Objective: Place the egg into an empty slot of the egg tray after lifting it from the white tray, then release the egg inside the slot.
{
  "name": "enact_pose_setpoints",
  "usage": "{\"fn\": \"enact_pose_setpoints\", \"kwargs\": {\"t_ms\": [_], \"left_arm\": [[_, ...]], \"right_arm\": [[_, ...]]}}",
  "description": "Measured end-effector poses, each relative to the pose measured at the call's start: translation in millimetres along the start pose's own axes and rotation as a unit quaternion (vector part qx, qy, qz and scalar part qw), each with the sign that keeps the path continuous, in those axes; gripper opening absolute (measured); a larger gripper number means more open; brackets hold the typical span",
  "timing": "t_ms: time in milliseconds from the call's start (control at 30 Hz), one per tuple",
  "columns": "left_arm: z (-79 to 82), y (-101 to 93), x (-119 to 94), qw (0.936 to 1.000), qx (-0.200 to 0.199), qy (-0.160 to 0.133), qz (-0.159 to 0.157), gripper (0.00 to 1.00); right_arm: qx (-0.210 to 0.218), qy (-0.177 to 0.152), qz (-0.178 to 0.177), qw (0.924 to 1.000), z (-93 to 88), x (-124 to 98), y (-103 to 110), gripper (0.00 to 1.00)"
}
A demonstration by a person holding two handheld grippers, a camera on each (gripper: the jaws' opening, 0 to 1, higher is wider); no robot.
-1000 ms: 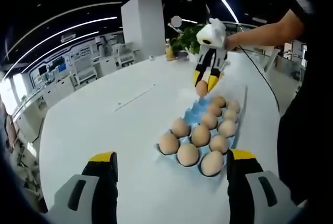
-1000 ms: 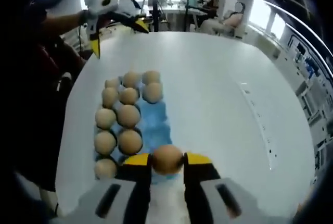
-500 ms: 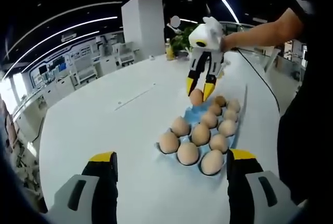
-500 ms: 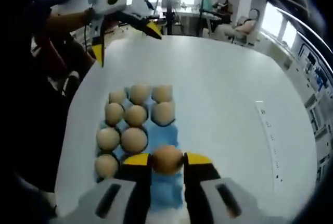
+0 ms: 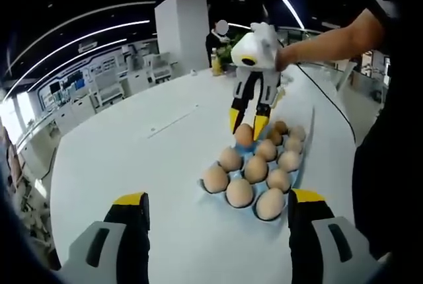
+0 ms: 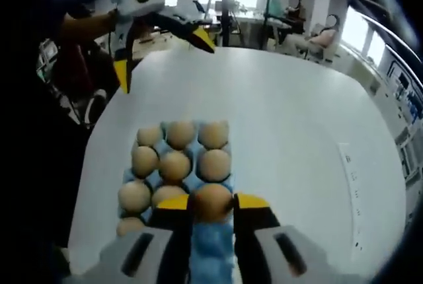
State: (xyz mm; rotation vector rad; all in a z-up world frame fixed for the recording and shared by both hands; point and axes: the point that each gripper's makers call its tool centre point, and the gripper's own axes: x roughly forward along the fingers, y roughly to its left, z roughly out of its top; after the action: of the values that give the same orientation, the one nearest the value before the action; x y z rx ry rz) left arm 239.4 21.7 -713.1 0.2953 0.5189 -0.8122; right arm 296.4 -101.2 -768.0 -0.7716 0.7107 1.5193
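Eggs (image 6: 175, 165) fill most slots of blue egg tray (image 6: 210, 239) (white table (image 6: 291, 139)). Right gripper (image 6: 211, 203) clamps one egg (image 6: 211, 203) just above the tray. Left gripper (image 5: 218, 205) spread wide, holding nothing.

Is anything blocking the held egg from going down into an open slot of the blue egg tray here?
Nothing visible does. The right gripper holds the egg over the blue egg tray, just past the eggs already seated, with bare blue slots showing beneath its jaws. The left gripper hangs open, well clear beyond the tray's far end.
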Motion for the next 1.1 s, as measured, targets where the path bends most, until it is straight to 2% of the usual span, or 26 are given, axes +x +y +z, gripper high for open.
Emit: {"fn": "enact_pose_setpoints", "kwargs": {"t_ms": [667,867,1100], "left_arm": [[-0.1,2.1,-2,1.0000,0.001,0.002,0.003,0.88],[0.0,2.4,-1,1.0000,0.002,0.004,0.002,0.88],[2.7,2.6,0,1.0000,0.005,0.003,0.001,0.88]], "right_arm": [[0.019,0.018,0.024,0.9994,-7.8,20,-3,0.24],[0.023,0.026,0.033,0.9989,-14.2,20,-2,0.24],[0.011,0.026,0.034,0.9990,-13.4,20,-2,0.24]]}}
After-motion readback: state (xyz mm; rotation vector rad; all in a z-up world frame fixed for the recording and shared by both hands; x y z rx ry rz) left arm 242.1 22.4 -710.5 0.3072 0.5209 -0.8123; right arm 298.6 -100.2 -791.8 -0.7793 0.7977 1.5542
